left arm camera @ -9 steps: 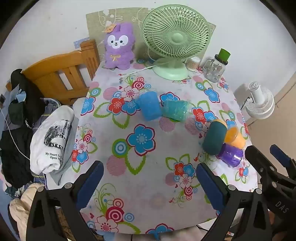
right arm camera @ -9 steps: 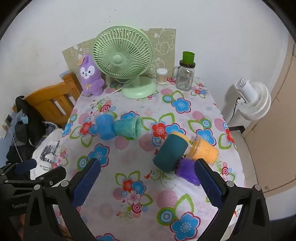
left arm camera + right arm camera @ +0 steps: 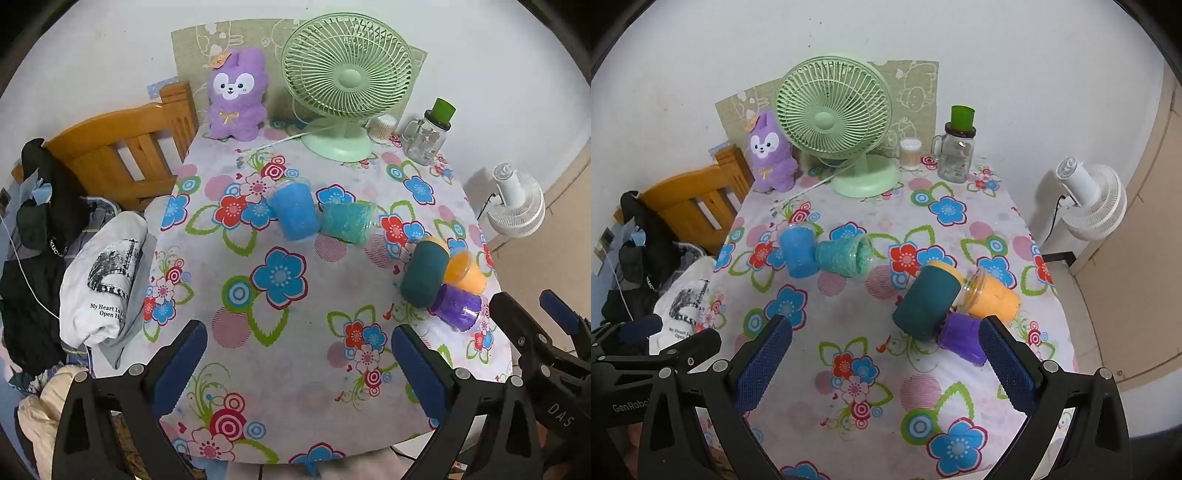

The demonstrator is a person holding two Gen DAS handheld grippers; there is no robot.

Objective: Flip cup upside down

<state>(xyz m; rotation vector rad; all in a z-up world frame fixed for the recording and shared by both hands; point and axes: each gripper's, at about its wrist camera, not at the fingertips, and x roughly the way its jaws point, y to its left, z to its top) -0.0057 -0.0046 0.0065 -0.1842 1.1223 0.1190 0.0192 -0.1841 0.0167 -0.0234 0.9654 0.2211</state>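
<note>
Several cups lie on their sides on the flowered tablecloth (image 3: 295,369). A blue cup (image 3: 294,211) (image 3: 798,254) touches a teal glitter cup (image 3: 347,222) (image 3: 844,256) mid-table. A dark teal cup (image 3: 424,275) (image 3: 927,302), an orange cup (image 3: 463,271) (image 3: 991,295) and a purple cup (image 3: 458,306) (image 3: 962,339) cluster at the right. My left gripper (image 3: 299,365) is open and empty above the near table edge. My right gripper (image 3: 884,363) is open and empty, just short of the right cluster; it also shows in the left wrist view (image 3: 535,325).
A green desk fan (image 3: 345,85), a purple plush (image 3: 234,99), a glass jar with a green lid (image 3: 428,136) and a small container (image 3: 380,127) stand at the back. A wooden chair (image 3: 122,147) with clothes (image 3: 99,280) is on the left. A white fan (image 3: 1089,199) stands on the right.
</note>
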